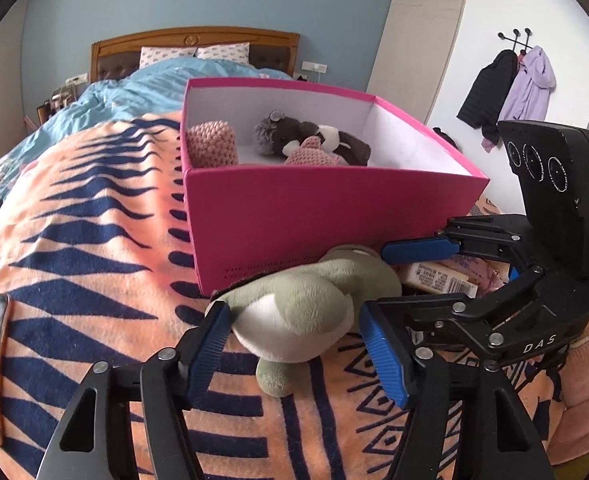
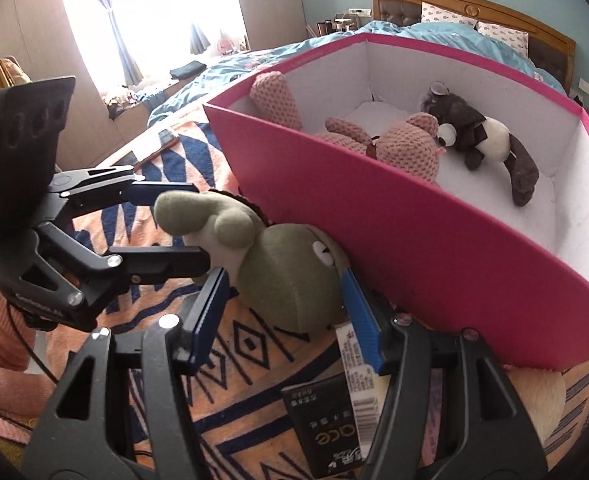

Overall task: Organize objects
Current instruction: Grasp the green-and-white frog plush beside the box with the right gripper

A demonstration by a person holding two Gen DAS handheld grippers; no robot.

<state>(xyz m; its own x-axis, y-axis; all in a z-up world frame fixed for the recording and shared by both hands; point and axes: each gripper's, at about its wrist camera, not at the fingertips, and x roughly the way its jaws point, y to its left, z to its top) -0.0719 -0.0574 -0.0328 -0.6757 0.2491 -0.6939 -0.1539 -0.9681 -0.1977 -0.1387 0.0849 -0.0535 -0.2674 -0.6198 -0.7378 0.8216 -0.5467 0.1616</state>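
Left wrist view — green plush [image 1: 294,312] against pink box [image 1: 314,216].

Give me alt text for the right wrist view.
Both grippers close around a green plush toy lying on a patterned blanket against a pink box. The box already holds a pink knitted toy and a dark brown plush.

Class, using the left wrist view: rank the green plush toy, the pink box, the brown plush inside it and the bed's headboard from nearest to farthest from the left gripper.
1. green plush toy, between the fingers of the left gripper, on the blanket.
2. pink box, just behind the toy.
3. brown plush, inside the box, towards its back.
4. headboard, against the far wall.
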